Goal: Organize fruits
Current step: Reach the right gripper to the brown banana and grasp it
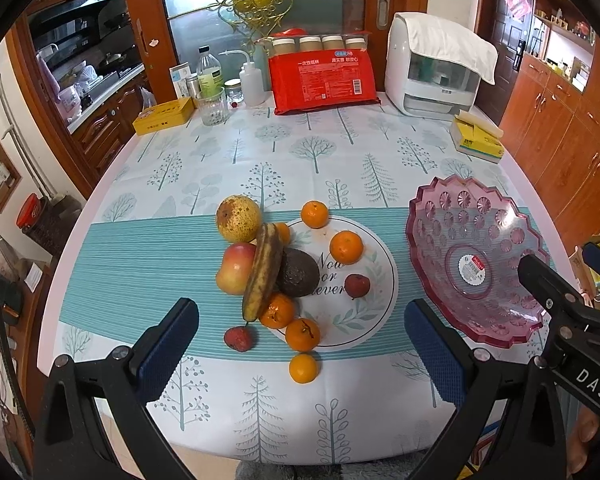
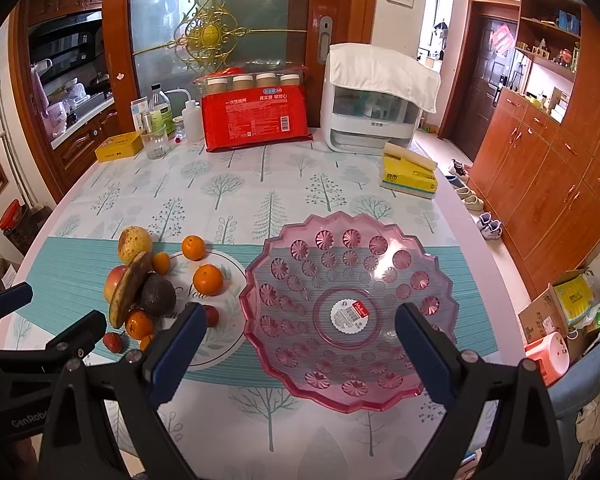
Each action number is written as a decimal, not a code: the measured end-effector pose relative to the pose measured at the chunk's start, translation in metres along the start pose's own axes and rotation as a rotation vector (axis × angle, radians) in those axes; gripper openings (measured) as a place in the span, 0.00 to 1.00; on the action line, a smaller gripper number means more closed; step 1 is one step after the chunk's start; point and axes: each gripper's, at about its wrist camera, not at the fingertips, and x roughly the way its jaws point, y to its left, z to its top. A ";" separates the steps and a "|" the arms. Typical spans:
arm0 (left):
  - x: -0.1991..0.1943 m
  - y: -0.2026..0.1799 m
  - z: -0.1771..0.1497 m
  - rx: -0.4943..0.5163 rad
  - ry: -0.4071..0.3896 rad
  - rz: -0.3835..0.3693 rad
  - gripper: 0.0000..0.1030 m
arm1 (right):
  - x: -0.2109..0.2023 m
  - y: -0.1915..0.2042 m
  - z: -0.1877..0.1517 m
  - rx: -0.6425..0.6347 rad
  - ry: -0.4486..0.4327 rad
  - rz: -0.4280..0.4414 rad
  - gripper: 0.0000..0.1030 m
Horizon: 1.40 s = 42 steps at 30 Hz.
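A heap of fruit lies mid-table: a spotted pear point(image 1: 238, 219), an apple point(image 1: 236, 268), an overripe banana point(image 1: 263, 276) leaning across a dark avocado point(image 1: 297, 272), several oranges point(image 1: 346, 247) and two small red fruits point(image 1: 240, 338). To the right stands a pink plastic fruit bowl point(image 1: 432, 248), with nothing in it but a sticker. My left gripper point(image 1: 300, 354) hangs open above the table's near edge, in front of the heap. Over the bowl's point(image 2: 384, 394) near rim my right gripper point(image 2: 300, 352) stands open and holds nothing.
Along the back of the table stand a yellow tin point(image 1: 164, 116), a glass point(image 1: 213, 106), bottles point(image 1: 209, 70), a red package point(image 1: 324, 80), a white appliance point(image 1: 434, 68) and a tissue pack point(image 1: 478, 140). Wooden cabinets point(image 2: 560, 168) line the right wall. Boxes point(image 2: 556, 308) sit on the floor.
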 end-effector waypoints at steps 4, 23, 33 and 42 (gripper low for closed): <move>-0.001 -0.002 -0.002 0.004 -0.002 -0.002 0.99 | 0.000 -0.002 0.000 0.003 0.002 0.003 0.93; -0.017 0.030 0.033 0.091 -0.060 -0.041 0.99 | -0.005 0.022 0.025 0.096 -0.005 0.005 0.93; -0.004 0.077 0.057 0.127 -0.050 -0.041 0.99 | 0.004 0.065 0.043 0.134 0.011 0.008 0.93; 0.028 0.130 0.060 0.143 -0.043 -0.071 0.99 | 0.020 0.108 0.040 0.134 0.007 0.083 0.93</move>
